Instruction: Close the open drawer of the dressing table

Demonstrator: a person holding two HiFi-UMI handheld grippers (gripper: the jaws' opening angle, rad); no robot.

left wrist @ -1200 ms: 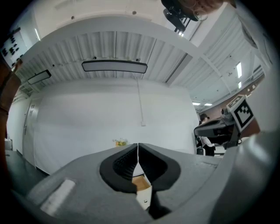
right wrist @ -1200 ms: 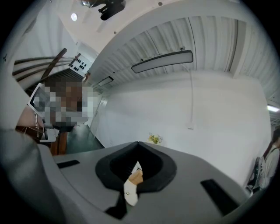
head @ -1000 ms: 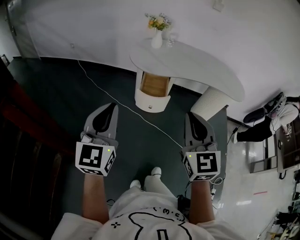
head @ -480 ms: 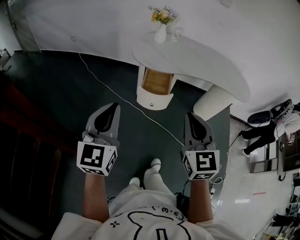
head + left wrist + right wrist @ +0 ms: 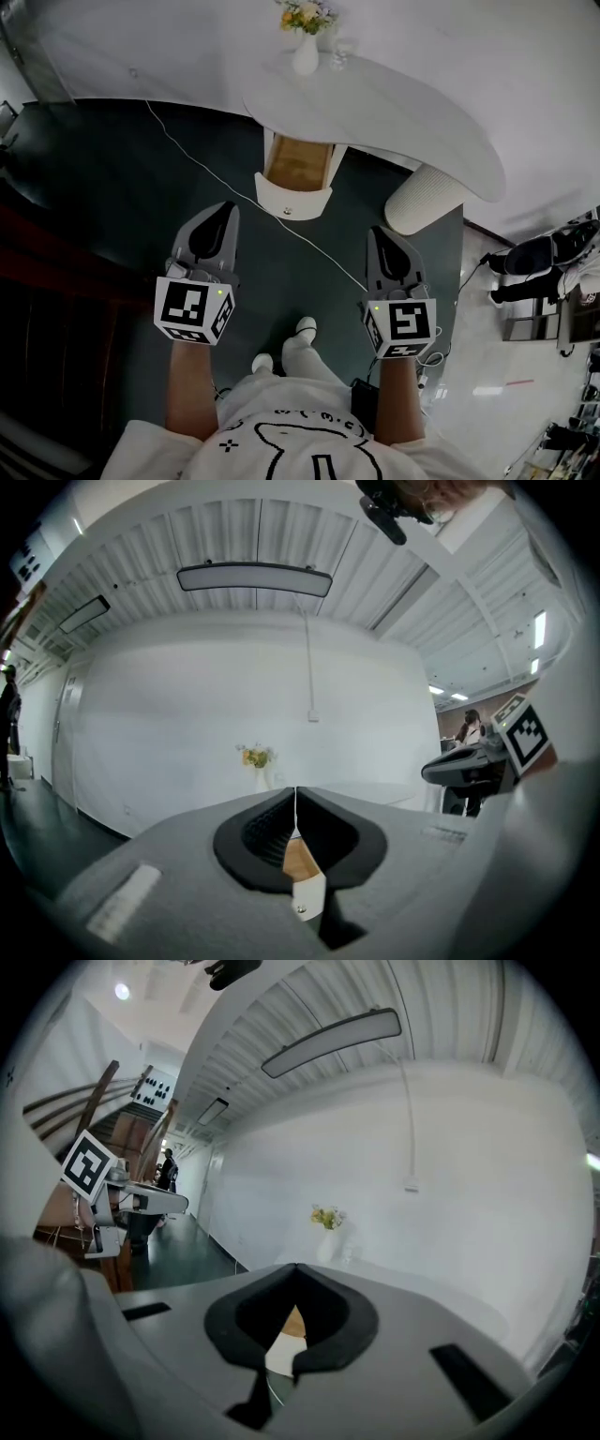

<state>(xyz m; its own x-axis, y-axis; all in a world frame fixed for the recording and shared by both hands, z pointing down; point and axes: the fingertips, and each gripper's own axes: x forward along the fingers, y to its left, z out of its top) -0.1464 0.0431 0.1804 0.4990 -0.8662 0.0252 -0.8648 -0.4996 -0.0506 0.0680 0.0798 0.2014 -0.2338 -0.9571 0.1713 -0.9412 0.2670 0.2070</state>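
Drawer [image 5: 294, 175] drifted slightly left in head view, one, open, left tool [image 5: 221, 210] and right tool [image 5: 382, 234] both closed, empty

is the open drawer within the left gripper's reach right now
Probably not yet: the left gripper hangs well short of the drawer, dark floor between them. Nothing appears to block the way; stepping closer should do.

dressing table [image 5: 403, 112]: white, long curved top, set against the white wall. drawer [image 5: 294, 169]: pulled out from under the top, standing open. inside looks wood-coloured and bare; white rounded front with a small knob, over the dark floor.
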